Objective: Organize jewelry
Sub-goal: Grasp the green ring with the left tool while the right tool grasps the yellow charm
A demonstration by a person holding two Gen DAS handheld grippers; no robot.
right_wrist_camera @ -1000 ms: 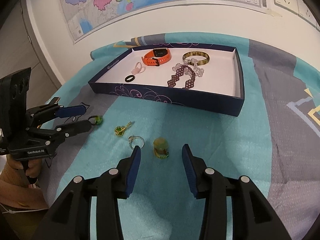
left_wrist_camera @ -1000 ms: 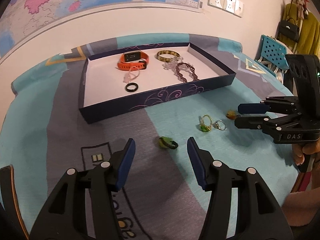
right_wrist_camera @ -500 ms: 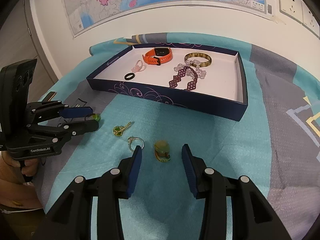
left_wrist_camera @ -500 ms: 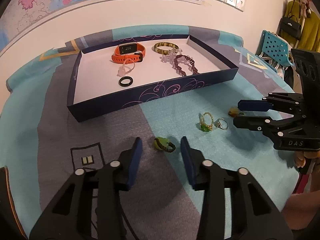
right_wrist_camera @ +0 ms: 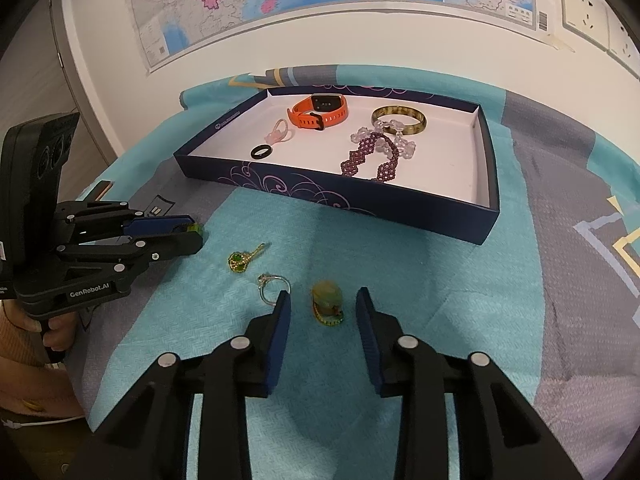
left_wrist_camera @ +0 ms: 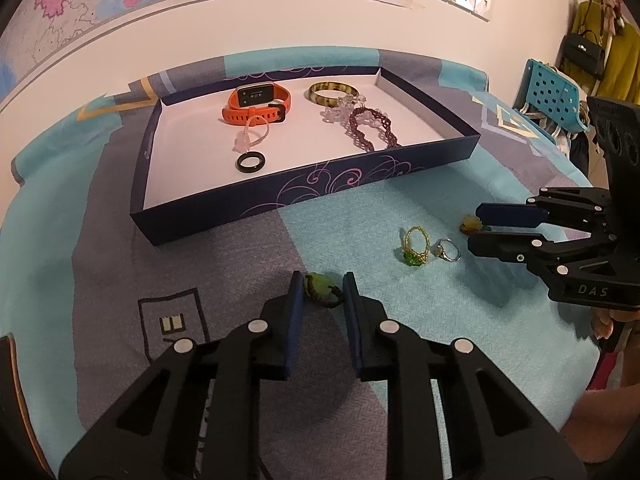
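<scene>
My left gripper (left_wrist_camera: 321,285) has its blue pads closed against a green stone ring (left_wrist_camera: 320,288) lying on the cloth; it also shows in the right wrist view (right_wrist_camera: 195,229). My right gripper (right_wrist_camera: 322,300) is open, its fingers on either side of a yellow-green ring (right_wrist_camera: 327,303) without touching it; this ring also shows in the left wrist view (left_wrist_camera: 471,224). A gold ring with a green stone (left_wrist_camera: 415,247) and a silver ring (left_wrist_camera: 447,249) lie between the grippers. The navy tray (left_wrist_camera: 304,196) holds an orange watch (left_wrist_camera: 256,104), bangle (left_wrist_camera: 331,92), bracelets and a black ring (left_wrist_camera: 250,162).
The table is covered by a teal and grey cloth (right_wrist_camera: 440,280). A wall with a map stands behind the tray. A blue perforated chair (left_wrist_camera: 554,90) and hanging bags stand at the far right. A dark object (left_wrist_camera: 8,380) lies at the left table edge.
My left gripper moved forward and closed its fingers onto the green stone ring. My right gripper stayed open around the yellow-green ring, edging slightly closer.
</scene>
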